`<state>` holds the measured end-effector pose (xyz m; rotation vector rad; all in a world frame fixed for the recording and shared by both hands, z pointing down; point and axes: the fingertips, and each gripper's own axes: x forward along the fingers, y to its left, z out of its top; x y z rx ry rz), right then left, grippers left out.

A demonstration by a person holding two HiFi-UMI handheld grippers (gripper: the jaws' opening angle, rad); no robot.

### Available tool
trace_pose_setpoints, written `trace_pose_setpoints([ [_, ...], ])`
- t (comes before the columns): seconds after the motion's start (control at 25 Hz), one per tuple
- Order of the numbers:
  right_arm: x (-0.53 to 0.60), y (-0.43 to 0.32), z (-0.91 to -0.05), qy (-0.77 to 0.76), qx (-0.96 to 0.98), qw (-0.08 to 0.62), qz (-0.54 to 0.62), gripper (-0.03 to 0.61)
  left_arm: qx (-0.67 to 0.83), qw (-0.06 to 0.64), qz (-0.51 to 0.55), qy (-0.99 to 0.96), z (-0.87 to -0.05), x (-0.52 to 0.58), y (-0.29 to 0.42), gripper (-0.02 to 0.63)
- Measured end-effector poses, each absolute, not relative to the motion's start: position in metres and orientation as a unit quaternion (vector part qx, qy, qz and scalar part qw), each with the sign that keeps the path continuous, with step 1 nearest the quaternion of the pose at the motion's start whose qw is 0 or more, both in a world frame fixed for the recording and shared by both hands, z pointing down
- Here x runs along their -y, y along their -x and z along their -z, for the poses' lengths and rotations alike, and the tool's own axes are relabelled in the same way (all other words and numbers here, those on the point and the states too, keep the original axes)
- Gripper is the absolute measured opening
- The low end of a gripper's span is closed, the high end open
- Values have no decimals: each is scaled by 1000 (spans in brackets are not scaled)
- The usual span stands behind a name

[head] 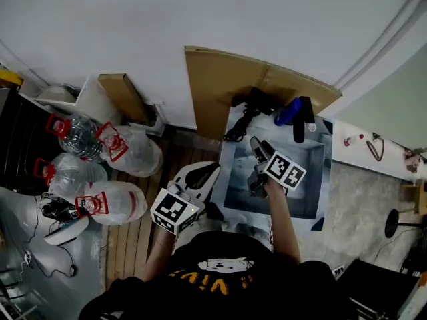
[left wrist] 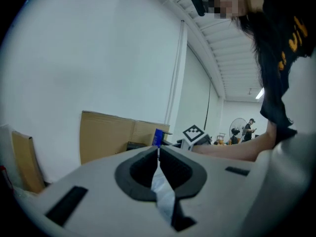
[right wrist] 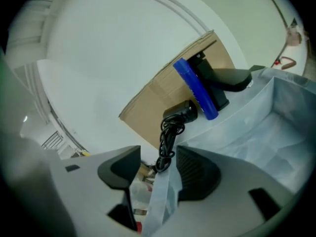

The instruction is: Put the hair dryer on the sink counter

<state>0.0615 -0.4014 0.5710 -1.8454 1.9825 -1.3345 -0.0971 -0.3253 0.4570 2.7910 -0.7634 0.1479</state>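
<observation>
Clear plastic water bottles (head: 100,172) with red handles lie heaped at the far left on the slatted wooden floor (head: 143,232), and a narrow cardboard box (head: 123,97) leans on the wall behind them. Next comes the left tongs (head: 212,170) (left wrist: 158,151), held low over the floor beside the sink; its jaws are pressed together and grip nothing. A large cardboard sheet (head: 227,79) (right wrist: 153,98) stands against the wall behind the sink. The black hair dryer (head: 252,104) (right wrist: 181,113) lies on the back left corner of the pale worktop (head: 319,133), touching that sheet. Its bundled cord (head: 235,131) (right wrist: 167,142) trails off the left edge toward the floor. The right tongs (head: 257,145) (right wrist: 158,163) hovers over the basin, pointing at the dryer, its jaws wide apart. In the right gripper view the lower end of the cord shows in the gap, but neither pad presses on it. Just right of the dryer a blue cylinder (head: 288,112) (right wrist: 196,90) lies on the back rim, touching a black tap-like piece (head: 305,120) (right wrist: 224,79). Farther right, a white ledge (head: 353,153) carries a small wire loop (head: 375,145).
</observation>
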Motion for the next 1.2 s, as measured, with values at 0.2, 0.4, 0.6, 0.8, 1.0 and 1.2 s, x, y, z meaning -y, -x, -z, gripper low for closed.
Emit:
trace_pose_setpoints([
  [0.2, 354, -49, -541, 570, -714, 42, 405, 194, 236, 129, -47, -962, -461, 320, 75, 9],
  [0.4, 313, -41, -521, 545, -757, 0, 360, 155, 221, 125, -46, -966, -459, 310, 53, 9],
  [0.6, 274, -46, -506, 531, -783, -29, 324, 133, 213, 121, -46, -969, -452, 285, 28, 9],
  [0.8, 235, -61, -492, 521, -800, -40, 295, 118, 216, 109, -49, -969, -442, 250, 4, 9],
  [1.0, 190, -78, -477, 503, -820, -43, 269, 118, 233, 107, -48, -965, -433, 210, -19, 9],
  [1.2, 148, -90, -465, 489, -841, -45, 228, 114, 254, 108, -39, -960, -426, 171, -28, 9],
])
